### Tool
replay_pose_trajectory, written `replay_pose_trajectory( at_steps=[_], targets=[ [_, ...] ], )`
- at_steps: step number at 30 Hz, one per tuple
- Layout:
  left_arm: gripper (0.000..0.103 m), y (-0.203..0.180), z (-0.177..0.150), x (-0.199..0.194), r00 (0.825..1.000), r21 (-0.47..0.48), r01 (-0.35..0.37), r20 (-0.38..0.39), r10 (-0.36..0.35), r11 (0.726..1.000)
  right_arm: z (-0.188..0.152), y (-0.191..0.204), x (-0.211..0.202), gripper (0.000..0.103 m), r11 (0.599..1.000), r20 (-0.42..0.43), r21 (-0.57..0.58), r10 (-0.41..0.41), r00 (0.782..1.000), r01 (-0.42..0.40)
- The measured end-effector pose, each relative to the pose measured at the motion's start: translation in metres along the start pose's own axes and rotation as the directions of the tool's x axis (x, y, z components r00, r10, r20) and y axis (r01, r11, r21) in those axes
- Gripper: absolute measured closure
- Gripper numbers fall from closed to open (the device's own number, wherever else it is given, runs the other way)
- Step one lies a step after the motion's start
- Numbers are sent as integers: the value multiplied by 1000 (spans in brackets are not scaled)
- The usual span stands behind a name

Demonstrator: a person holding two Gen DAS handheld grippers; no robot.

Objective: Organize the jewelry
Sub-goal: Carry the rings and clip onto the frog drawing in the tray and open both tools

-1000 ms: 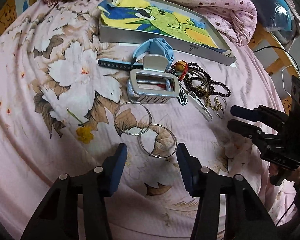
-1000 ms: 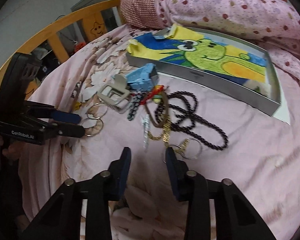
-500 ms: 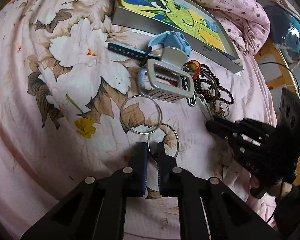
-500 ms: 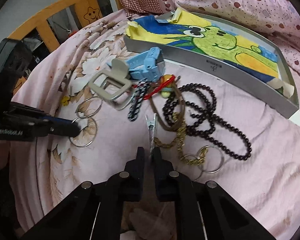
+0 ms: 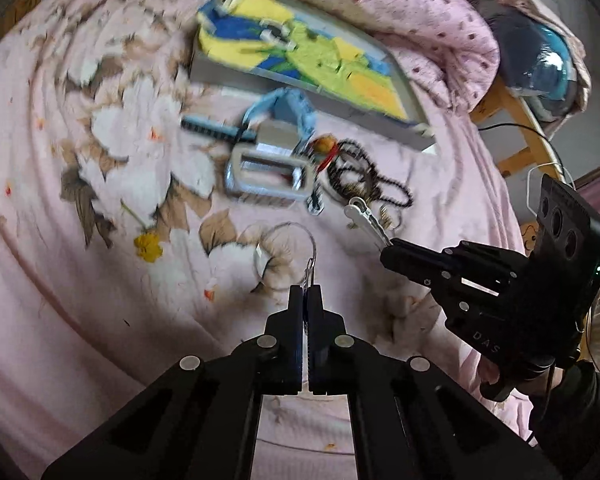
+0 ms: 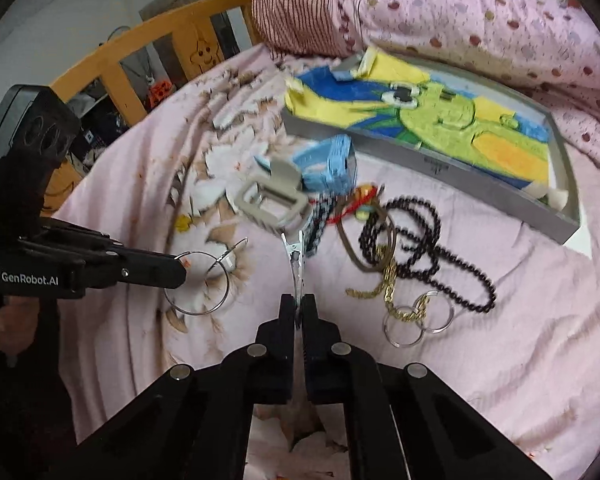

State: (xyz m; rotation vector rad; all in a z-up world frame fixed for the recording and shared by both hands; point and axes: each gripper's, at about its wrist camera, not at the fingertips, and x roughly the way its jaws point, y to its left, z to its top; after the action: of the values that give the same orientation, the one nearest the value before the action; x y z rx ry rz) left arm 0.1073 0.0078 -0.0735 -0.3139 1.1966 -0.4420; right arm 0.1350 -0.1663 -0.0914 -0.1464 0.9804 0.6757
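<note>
The left gripper [image 5: 305, 294] is pinching its fingers tight on the rim of a thin wire hoop [image 5: 286, 254], which is sticking out toward twelve o'clock above the flowered bedsheet [image 5: 100, 240]. The right gripper [image 6: 299, 312] is likewise clamped on the tail of a silver hair clip [image 6: 294, 262] (its toothed end pointing to twelve). The remaining jewelry, black beads [image 6: 428, 248], a gold chain [image 6: 388, 284] and a blue watch [image 6: 332, 162], is lying between the grippers and the grey tray [image 6: 480, 184] at one o'clock.
</note>
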Motion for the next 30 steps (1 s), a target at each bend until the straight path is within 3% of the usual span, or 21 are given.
replay_pose_trajectory(
  at_steps=[11,19,22,30],
  targets=[
    [103,-33,32,-34,981,136,-11,193,-15,991,42,-13,-24,99,998,160,47,-41,986,34],
    [103,-28,111,-41,948,165,-21,316,-33,986,95,-54,-7,99,985,239,145,-123,963,89],
    [103,-22,141,-26,942,173,-32,335,-29,984,111,-70,12,99,980,241,176,-133,961,91],
    [103,9,191,35,958,136,-54,287,13,989,124,-99,62,99,967,172,225,-162,972,122]
  ],
)
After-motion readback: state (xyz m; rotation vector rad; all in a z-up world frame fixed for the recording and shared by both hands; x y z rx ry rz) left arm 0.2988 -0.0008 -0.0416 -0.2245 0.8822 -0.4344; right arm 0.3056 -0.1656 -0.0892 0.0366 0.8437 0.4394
